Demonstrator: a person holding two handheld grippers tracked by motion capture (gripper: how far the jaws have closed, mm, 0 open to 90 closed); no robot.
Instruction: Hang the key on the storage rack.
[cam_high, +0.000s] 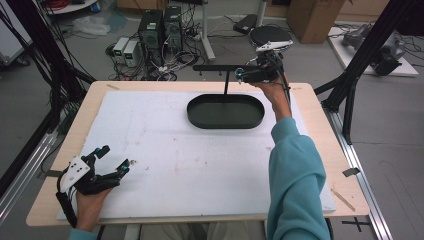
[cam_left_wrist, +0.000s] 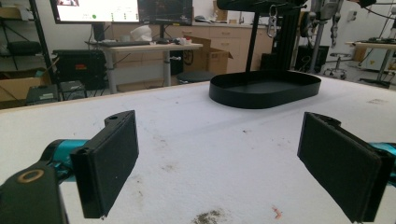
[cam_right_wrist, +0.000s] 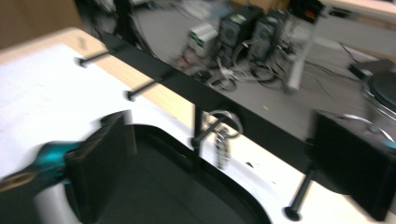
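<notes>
Keyring hangs on a peg of the rack, between the right gripper's spread jaws, untouched; back straight off without snagging it. Left gripper rests open.

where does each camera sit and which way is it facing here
High view: above the person's side, looking forward and down at the table; both forearms, left gripper, right gripper.
Left gripper view: low over the table, facing the black tray; its open jaws.
Right gripper view: raised, looking down at the rack's pegs and a hung metal clip; its open jaws.
Shared: tray and rack.
</notes>
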